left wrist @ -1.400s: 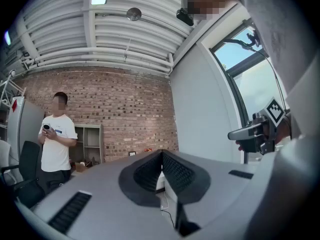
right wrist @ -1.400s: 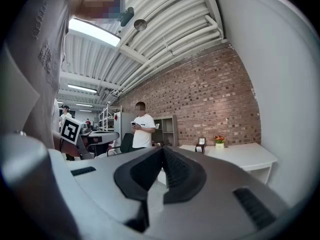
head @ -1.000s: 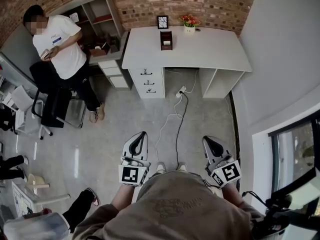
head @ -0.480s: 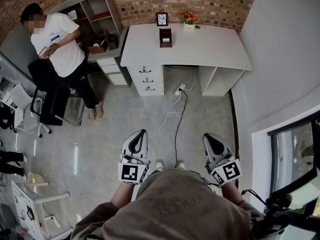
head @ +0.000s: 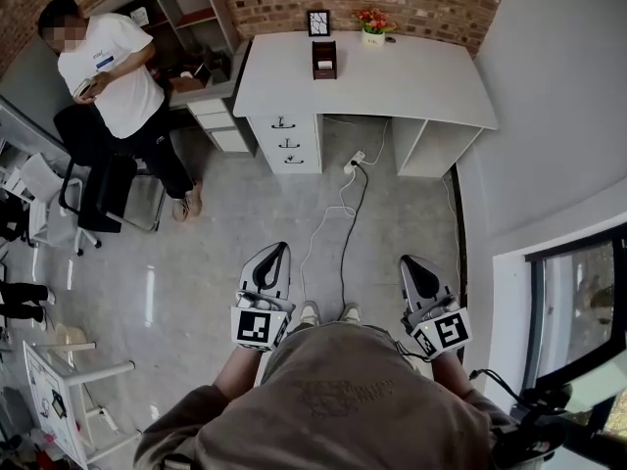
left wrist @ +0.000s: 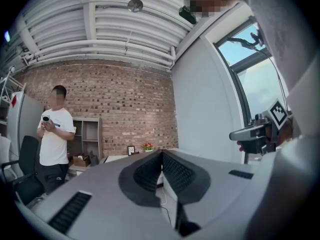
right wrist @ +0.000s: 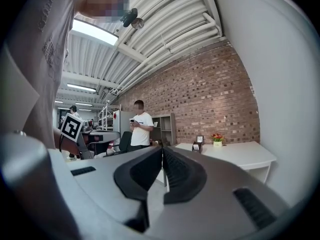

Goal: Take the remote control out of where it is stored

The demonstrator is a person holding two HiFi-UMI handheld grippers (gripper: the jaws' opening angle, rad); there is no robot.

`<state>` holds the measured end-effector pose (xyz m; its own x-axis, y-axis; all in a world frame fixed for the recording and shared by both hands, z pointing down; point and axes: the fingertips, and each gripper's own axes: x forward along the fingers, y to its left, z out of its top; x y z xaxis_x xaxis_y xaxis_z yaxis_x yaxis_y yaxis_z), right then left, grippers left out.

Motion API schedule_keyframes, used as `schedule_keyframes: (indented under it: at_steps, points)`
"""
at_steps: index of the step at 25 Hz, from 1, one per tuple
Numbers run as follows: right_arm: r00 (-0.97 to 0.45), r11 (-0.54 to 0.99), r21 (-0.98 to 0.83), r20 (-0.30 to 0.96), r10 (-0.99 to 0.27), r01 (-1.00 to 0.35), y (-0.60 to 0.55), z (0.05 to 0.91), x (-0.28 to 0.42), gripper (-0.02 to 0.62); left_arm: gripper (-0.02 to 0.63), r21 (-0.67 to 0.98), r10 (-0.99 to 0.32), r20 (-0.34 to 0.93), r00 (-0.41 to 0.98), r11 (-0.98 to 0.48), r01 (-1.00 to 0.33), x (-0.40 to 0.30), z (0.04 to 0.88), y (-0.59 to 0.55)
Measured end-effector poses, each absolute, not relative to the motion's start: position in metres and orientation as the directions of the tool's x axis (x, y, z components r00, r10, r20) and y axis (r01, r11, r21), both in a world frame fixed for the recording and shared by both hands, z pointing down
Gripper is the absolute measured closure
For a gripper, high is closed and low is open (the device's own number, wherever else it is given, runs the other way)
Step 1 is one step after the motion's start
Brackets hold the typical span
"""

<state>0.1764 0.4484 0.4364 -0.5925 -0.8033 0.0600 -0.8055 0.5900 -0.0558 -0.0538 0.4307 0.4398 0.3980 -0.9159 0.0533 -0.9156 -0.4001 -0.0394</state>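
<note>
The remote control itself cannot be made out in any view. Its likeliest store, on these pictures, is the dark box [head: 324, 60] on the white desk [head: 411, 76], straight ahead of both claws and well apart from them. Something pale shows in the box's top, too small to name.

Both claws ride level at the wearer's waist. The left gripper [head: 276, 253] has its ribbed pads pressed together with nothing between them, and the right gripper [head: 409, 262] is likewise closed and empty.

Compared with a second ago, the desk fills slightly more of the head view and sits higher in it. The wearer's shoes [head: 327, 312] now stand further along the cable [head: 343, 213], which runs across the floor towards the drawers [head: 286, 143]. The claws advance with the body, their jaws as closed as before.

A bystander in a white shirt [head: 108, 76], far ahead and left of the left claw, drifts towards the corner of the frame and takes no part.

The change reads as a walk-up, not a reach, so the task proper appears not yet begun. To judge from the distance remaining, several more steps are needed. One claw must then open before it can take anything from the box beside the picture frame [head: 318, 22] and flowers [head: 372, 43].
</note>
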Motion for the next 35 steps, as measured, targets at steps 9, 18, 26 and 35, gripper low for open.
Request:
schedule_keyframes:
  at_steps: [9,18,26,35]
  points:
    - [-0.618,0.618,-0.024,0.073,-0.783,-0.786,0.426,0.448,0.206,0.583,0.594,-0.016,-0.94,0.098,0.326,-0.329,-0.944,-0.04,0.458,0.422]
    - [-0.656,0.657,0.002,0.052,-0.753,-0.754,0.391,0.446,0.208,0.583,0.594,-0.071,-0.954,0.138,0.264,-0.276,-0.959,-0.044,0.469,0.422]
    - [-0.703,0.702,0.078,0.017,-0.711,-0.708,0.337,0.438,0.177,0.583,0.594,-0.092,-0.955,0.179,0.237,-0.256,-0.962,-0.078,0.5,0.381]
    - [-0.694,0.693,0.064,0.005,-0.72,-0.718,0.225,0.434,0.138,0.583,0.594,-0.068,-0.951,0.164,0.263,-0.276,-0.959,-0.107,0.505,0.248]
